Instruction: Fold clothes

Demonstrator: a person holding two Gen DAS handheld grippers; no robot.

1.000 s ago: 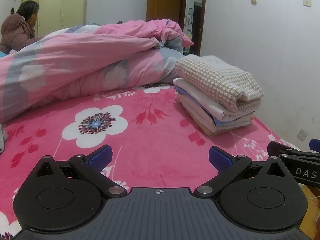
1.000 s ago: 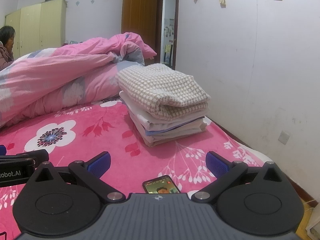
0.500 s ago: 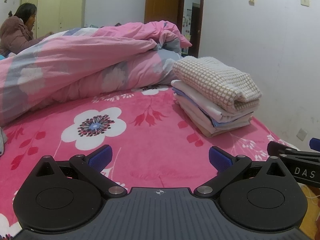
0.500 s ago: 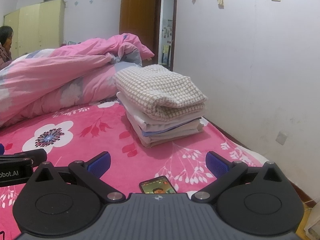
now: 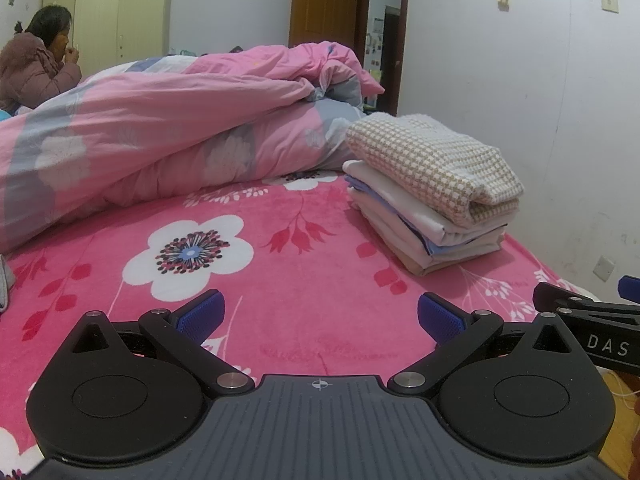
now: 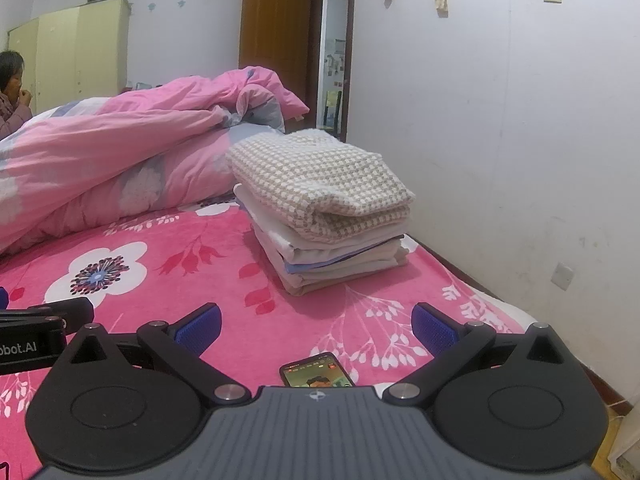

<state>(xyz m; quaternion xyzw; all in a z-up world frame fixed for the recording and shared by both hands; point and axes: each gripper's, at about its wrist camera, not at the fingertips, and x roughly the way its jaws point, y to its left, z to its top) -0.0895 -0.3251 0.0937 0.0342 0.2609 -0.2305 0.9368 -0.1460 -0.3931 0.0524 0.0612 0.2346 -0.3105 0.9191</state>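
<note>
We see left gripper [image 5: 318,314] and right gripper [image 6: 316,322] side by side, fingers spread wide, nothing between them.

A home bedroom: bed [image 5: 304,280], rumpled duvet [image 5: 160,136], wardrobe [image 5: 120,12].

The phone [image 6: 316,374] is half hidden behind the right gripper [image 6: 316,326]; its screen is too small to read.

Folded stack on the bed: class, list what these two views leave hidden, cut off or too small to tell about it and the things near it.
- Stack, both views: far side hidden by the stack itself; lower layers show edges only, garment types unknown.
- Phone, right view: lower part hidden by the hand-held gripper body; screen too small to read.
- Grey cloth, left view: cut off by the left edge.
- Quilt: hides the bed behind.
</note>
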